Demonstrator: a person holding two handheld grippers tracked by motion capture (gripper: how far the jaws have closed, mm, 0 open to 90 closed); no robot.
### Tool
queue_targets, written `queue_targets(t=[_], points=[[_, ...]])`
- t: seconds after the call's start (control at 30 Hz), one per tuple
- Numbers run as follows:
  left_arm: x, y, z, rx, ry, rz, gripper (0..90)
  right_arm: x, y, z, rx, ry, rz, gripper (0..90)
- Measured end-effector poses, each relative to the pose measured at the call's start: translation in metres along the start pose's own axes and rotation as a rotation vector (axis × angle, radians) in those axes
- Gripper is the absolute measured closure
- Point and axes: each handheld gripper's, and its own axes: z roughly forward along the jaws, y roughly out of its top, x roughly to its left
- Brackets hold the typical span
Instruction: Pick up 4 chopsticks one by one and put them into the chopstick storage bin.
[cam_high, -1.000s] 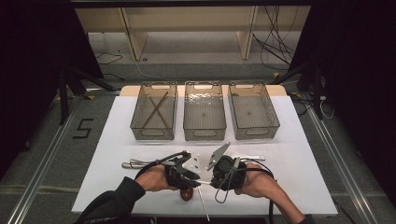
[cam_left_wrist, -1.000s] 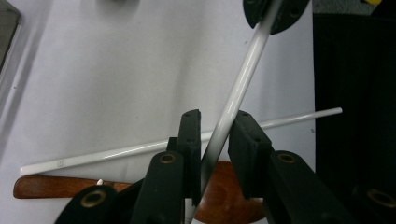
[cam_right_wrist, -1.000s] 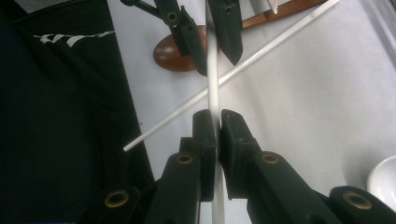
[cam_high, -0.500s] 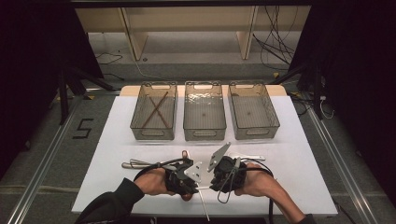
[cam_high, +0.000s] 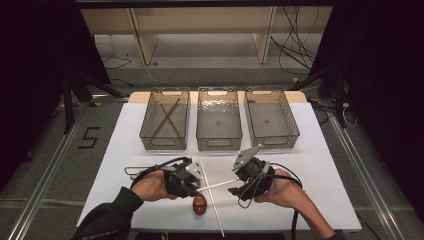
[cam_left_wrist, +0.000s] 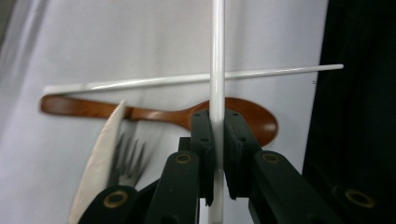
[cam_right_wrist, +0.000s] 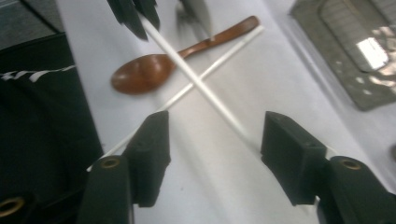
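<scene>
A: We counted two white chopsticks. The left gripper had clamped one white chopstick between its jaws; the other white chopstick lay on the white table, crossing under it.

B: The right gripper had just been opening, its jaws wide with nothing between the pads. We also counted one wooden spoon, one fork, and three clear bins, the left bin holding two brown sticks.
</scene>
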Motion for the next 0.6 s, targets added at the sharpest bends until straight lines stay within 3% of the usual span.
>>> queue_targets(t=[0.2,0.37,0.6], points=[[0.016,-0.009,-0.013,-0.01,0.054,-0.074,83.3,-0.005,-0.005,0.0,-0.007,-0.063,0.081,33.8],[0.027,-0.016,-0.023,-0.018,0.097,-0.139,83.3,-0.007,-0.01,0.005,-0.002,-0.072,0.158,30.5],[0.043,-0.023,-0.037,-0.027,0.142,-0.208,83.3,-0.006,-0.019,0.013,0.016,-0.072,0.189,29.4]])
